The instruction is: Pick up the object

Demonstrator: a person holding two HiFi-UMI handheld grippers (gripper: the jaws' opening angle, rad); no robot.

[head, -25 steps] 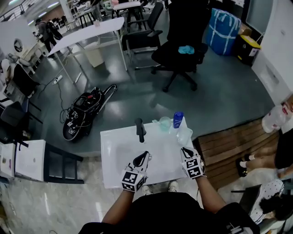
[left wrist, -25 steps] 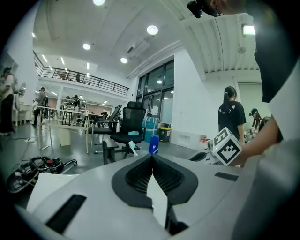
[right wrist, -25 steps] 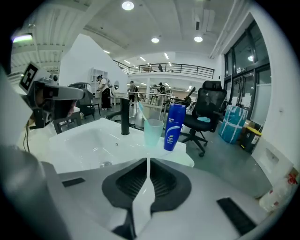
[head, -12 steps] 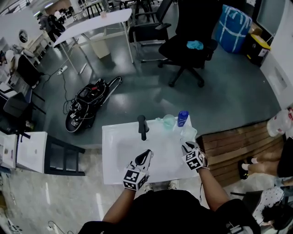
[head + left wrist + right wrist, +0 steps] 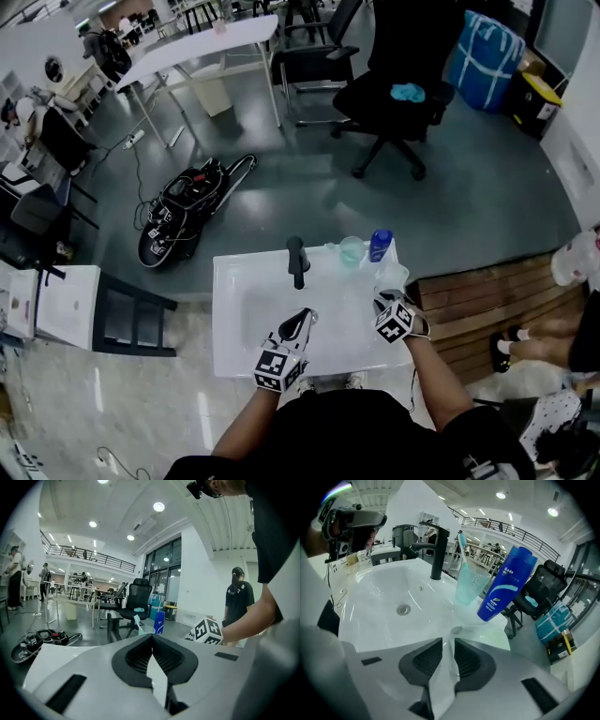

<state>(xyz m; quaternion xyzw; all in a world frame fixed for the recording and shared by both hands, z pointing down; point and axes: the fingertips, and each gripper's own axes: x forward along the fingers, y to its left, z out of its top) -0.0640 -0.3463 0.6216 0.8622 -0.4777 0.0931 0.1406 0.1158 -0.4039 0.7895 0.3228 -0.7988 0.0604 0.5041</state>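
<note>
A white sink basin (image 5: 234,309) carries a black faucet (image 5: 297,261), a clear cup (image 5: 352,250) with a toothbrush, and a blue bottle (image 5: 380,245) along its back right. A pale translucent plastic thing (image 5: 389,275) sits at the right rim. My right gripper (image 5: 385,300) touches it; in the right gripper view the jaws (image 5: 449,644) stand nearly together with its thin edge (image 5: 457,630) between them. The bottle (image 5: 506,585) and cup (image 5: 468,585) stand just beyond. My left gripper (image 5: 302,319) hovers over the basin's front, shut and empty (image 5: 151,637).
The basin's drain (image 5: 403,610) lies left of the right gripper. A black office chair (image 5: 394,94) and a black machine with cables (image 5: 183,216) stand on the floor beyond. A wooden platform (image 5: 478,300) is at the right, a white shelf unit (image 5: 56,314) at the left.
My right gripper has edged forward onto the translucent plastic thing at the rim. The left gripper has stayed over the basin's front. The head view has shifted slightly.
</note>
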